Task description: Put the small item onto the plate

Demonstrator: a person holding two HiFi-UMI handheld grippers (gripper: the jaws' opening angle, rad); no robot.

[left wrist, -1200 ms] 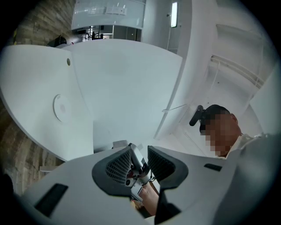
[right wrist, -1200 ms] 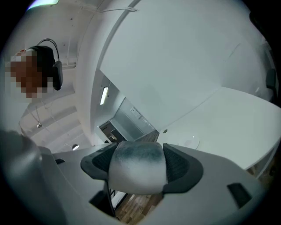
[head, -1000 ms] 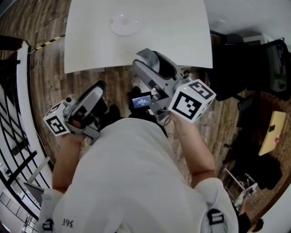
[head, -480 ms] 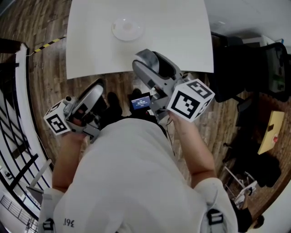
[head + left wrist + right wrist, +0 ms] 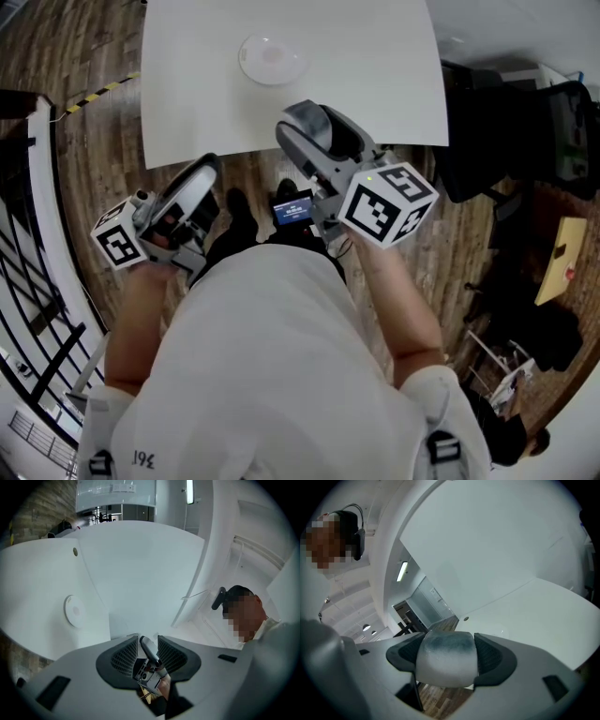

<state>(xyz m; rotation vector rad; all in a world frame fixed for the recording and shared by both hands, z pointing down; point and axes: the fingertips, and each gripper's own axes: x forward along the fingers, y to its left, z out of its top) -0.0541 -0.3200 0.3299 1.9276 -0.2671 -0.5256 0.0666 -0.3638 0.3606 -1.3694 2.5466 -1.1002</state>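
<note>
Well short of the plate [image 5: 272, 58], both hands hold upward-tilted grippers: right gripper [image 5: 447, 654] clamped on the grey small item [image 5: 444, 665], left gripper [image 5: 149, 645] jaws apart.

- White short-sleeved shirt [image 5: 272, 375] fills the lower frame, dark print [image 5: 141, 459] at lower left.
- Black buckles [image 5: 444, 448] at both lower corners.
- Grey-shelled left tongs [image 5: 204, 167] and right tongs [image 5: 302, 122], each with a black-and-white marker cube [image 5: 386, 204].

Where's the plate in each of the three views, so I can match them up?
Head view: plate top centre, on the white table.
Left gripper view: plate at left, on the white table.
Right gripper view: not clearly visible.
Shared landmark: the white table, in all three.
</note>
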